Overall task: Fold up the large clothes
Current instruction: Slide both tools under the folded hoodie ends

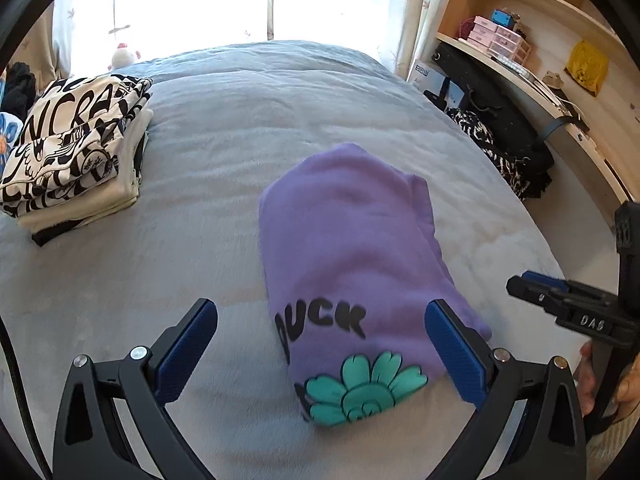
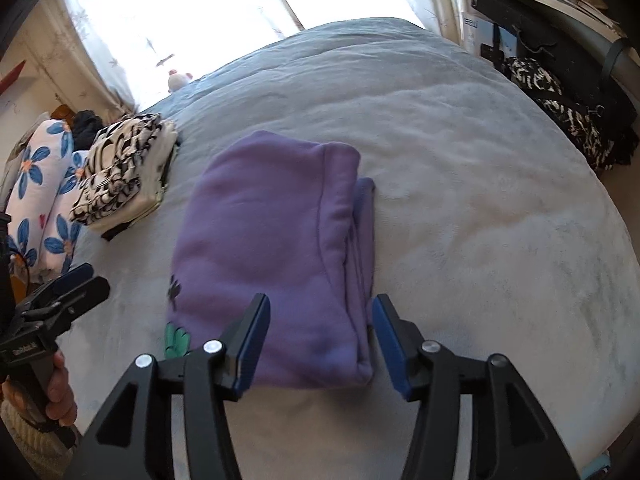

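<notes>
A purple sweatshirt (image 1: 348, 248) lies folded into a compact rectangle on the grey bed (image 1: 224, 160), with black lettering and a teal flower print at its near end. It also shows in the right wrist view (image 2: 272, 248). My left gripper (image 1: 320, 356) is open, its fingers spread on either side of the garment's near end, holding nothing. My right gripper (image 2: 318, 344) is open above the near right corner of the fold, holding nothing. The right gripper also shows at the right edge of the left wrist view (image 1: 568, 300).
A stack of folded black-and-white printed clothes (image 1: 76, 152) sits at the bed's left side, also in the right wrist view (image 2: 124, 176). A flowered pillow (image 2: 44, 196) lies left of it. A desk and shelves (image 1: 520, 52) with dark bags stand right of the bed.
</notes>
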A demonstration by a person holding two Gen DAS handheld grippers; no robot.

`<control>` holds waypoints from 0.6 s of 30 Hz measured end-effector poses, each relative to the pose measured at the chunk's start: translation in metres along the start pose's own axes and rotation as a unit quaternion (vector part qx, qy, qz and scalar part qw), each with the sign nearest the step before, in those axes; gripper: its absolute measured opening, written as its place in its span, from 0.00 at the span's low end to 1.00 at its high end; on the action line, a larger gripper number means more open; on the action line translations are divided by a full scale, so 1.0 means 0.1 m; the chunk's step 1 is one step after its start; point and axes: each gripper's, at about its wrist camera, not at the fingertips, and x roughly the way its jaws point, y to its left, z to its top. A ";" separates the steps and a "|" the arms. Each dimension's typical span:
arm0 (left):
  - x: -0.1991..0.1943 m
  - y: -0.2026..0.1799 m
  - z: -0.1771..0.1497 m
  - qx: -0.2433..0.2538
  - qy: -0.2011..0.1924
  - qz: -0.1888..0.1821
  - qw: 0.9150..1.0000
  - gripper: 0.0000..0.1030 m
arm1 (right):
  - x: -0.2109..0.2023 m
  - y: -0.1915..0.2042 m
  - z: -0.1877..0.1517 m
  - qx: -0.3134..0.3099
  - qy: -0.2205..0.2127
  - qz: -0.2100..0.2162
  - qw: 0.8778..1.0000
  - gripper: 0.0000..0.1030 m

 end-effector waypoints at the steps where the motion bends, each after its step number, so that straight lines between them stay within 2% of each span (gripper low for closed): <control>1: -0.01 0.01 -0.03 0.001 0.001 -0.001 1.000 0.99 | -0.02 0.02 -0.01 -0.002 0.002 0.007 1.000 0.56; 3: 0.00 0.02 -0.08 0.004 0.008 -0.003 1.000 0.99 | -0.03 0.03 -0.02 -0.004 0.007 0.016 1.000 0.63; 11: 0.24 0.11 -0.19 0.013 0.038 0.006 0.999 0.99 | 0.15 -0.07 -0.04 0.015 0.040 0.052 0.998 0.66; 18: 0.59 0.14 -0.25 0.007 0.083 -0.041 0.996 0.99 | 0.34 -0.24 -0.05 0.038 0.051 0.067 0.996 0.68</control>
